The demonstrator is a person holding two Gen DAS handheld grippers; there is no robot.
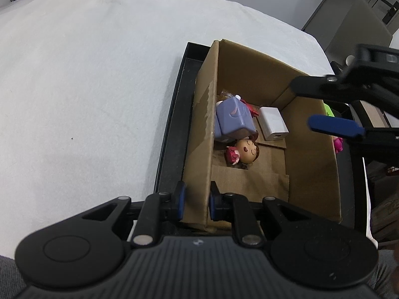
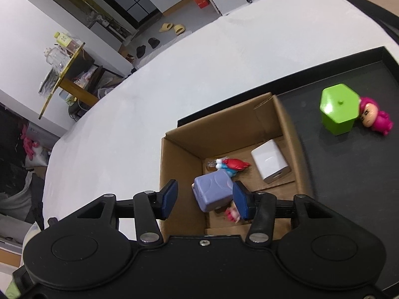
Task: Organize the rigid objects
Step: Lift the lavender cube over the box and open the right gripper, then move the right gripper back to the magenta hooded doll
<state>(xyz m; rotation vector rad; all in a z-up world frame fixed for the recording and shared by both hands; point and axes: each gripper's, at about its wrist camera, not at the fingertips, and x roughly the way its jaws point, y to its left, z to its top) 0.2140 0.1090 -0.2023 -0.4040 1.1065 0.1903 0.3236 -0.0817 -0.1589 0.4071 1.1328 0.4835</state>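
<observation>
Left gripper (image 1: pixel 197 200): clamped on the cardboard box (image 1: pixel 311 154) near wall
Right gripper (image 2: pixel 204 200): jaws apart, empty, above the box
Purple block (image 2: pixel 212 194): on box floor; white charger (image 2: pixel 270 165) beside
Tray (image 2: pixel 349 186): green block (image 2: pixel 339 114), pink doll (image 2: pixel 376 119); bare room around

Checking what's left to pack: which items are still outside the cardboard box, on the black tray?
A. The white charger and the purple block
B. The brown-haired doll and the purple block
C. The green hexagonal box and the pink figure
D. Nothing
C: the green hexagonal box and pink figure lie on the black tray, outside the cardboard box.
</observation>
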